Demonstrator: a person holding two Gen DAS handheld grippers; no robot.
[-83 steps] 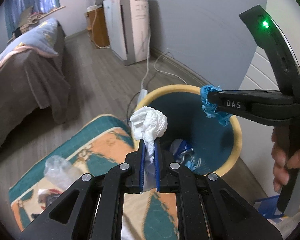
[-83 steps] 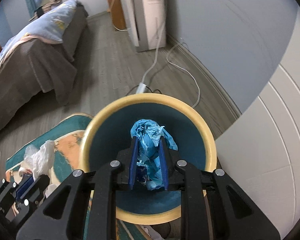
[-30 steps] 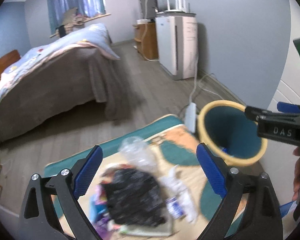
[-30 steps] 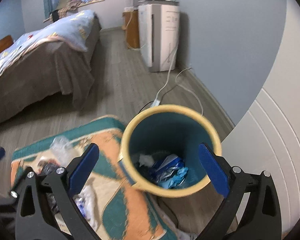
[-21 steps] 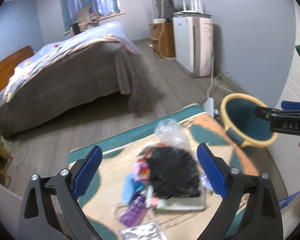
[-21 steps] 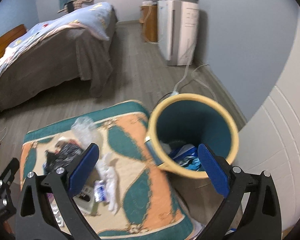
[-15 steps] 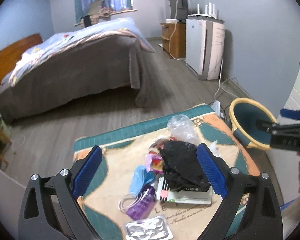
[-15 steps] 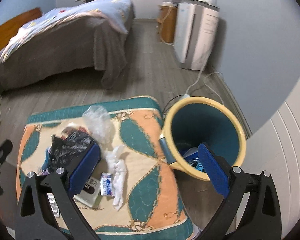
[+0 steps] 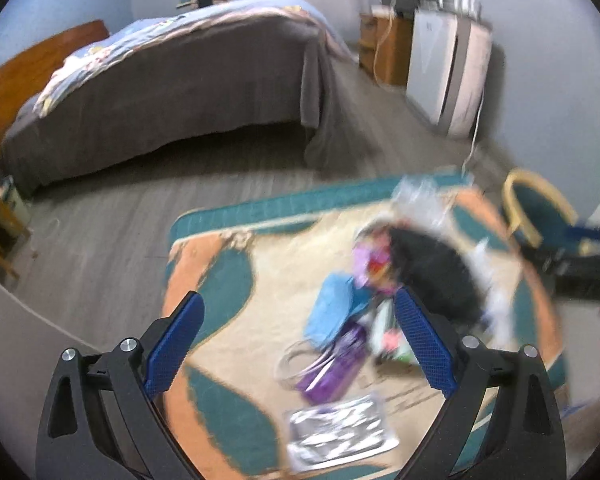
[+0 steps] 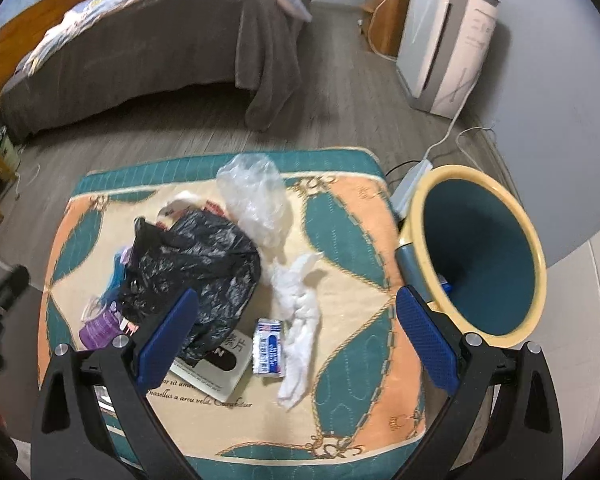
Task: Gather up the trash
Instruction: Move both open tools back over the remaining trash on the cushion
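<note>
Trash lies on a patterned cushion [image 10: 340, 236]: a black plastic bag [image 10: 192, 264], a clear crumpled bag [image 10: 256, 196], a white tissue [image 10: 300, 300], a small blue-and-white packet [image 10: 268, 348] and a purple item [image 10: 100, 326]. The yellow-rimmed teal bin [image 10: 480, 256] stands at the cushion's right edge. My right gripper [image 10: 296, 332] hangs open above the cushion, holding nothing. In the blurred left wrist view, my left gripper [image 9: 298, 340] is open over the cushion [image 9: 228, 276], near a blue mask [image 9: 332, 312], the purple item [image 9: 332, 364] and a foil blister pack [image 9: 340, 432].
A bed [image 10: 148, 48] with a grey cover fills the far left. A white air purifier [image 10: 448, 48] stands against the far wall, its cable [image 10: 460, 136] running to a power strip beside the bin. A wooden cabinet [image 10: 384, 4] sits behind it. A booklet [image 10: 216, 372] lies under the black bag.
Both grippers let go of their trash over the bin, a white tissue and a blue wad, opened, and swung back left above the cushion; the bin has slid to the right of both views.
</note>
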